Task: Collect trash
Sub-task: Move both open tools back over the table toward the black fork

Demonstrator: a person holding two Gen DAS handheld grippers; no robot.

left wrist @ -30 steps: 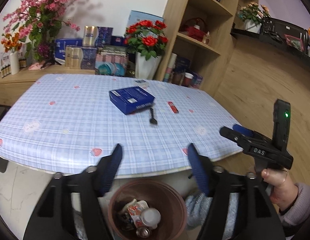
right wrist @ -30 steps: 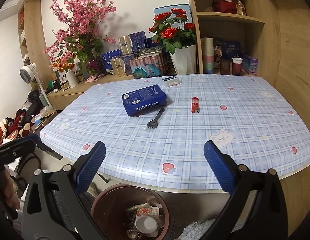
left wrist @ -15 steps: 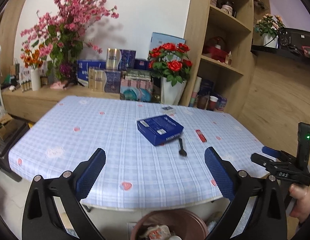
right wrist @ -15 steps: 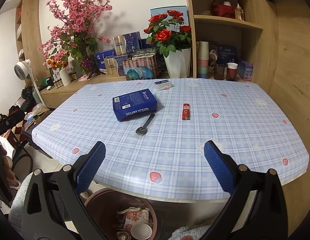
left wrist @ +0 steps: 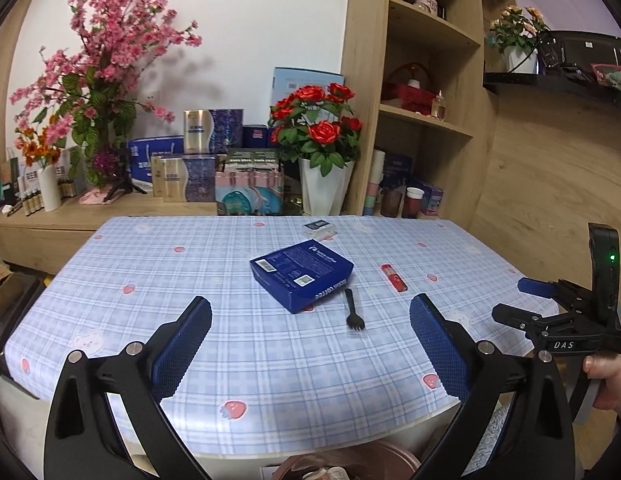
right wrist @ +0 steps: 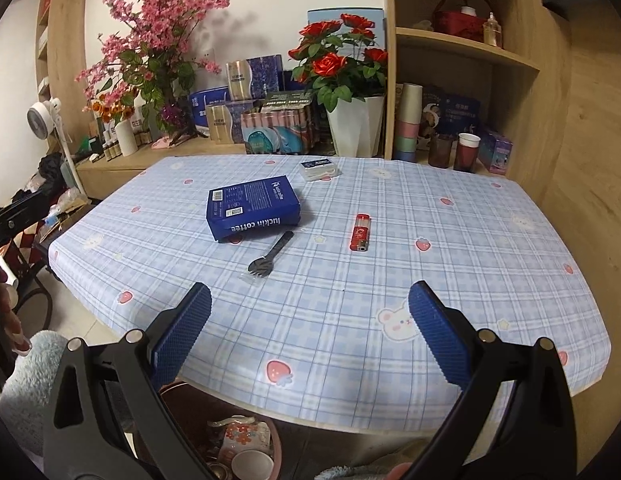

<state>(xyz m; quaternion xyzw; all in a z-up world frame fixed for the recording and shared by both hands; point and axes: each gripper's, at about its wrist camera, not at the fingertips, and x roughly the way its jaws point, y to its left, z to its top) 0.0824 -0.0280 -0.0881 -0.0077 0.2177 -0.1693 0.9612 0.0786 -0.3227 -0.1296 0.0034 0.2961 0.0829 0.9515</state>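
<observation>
Seen from the left wrist, the left hand-held gripper (left wrist: 310,340) has its blue-padded jaws spread wide with nothing between them, hanging over the near edge of the desk (left wrist: 150,264), which wears a blue checked cloth printed with strawberries. On the cloth lies a blue coffee box (left wrist: 301,274), a little beyond the middle. A black plastic fork (left wrist: 353,310) lies just beside the box's near right corner, tines toward the camera. A red lighter (left wrist: 393,277) rests to the right of the box, apart from it, and a small clear case (left wrist: 318,227) sits near the far edge. At the lower border the rim of a brown trash bin (left wrist: 350,462) peeks out below the desk edge. At the right the right hand-held gripper (left wrist: 550,308) is seen from the side, held by a hand (left wrist: 606,380); from this angle its spread is hard to judge.

From the right wrist, the right hand-held gripper (right wrist: 309,340) shows its jaws wide apart and empty, poised above the near desk (right wrist: 470,240) edge. The blue coffee box (right wrist: 252,207) lies left of centre, the black plastic fork (right wrist: 270,255) just in front of it in a clear wrapper, the red lighter (right wrist: 361,232) to its right, and the small clear case (right wrist: 319,169) farther back. Below the desk edge the brown trash bin (right wrist: 178,390) holds a paper cup and crumpled wrappers. A vase of red roses (right wrist: 342,92) stands behind the desk, beside a wooden shelf unit (right wrist: 462,52).
</observation>
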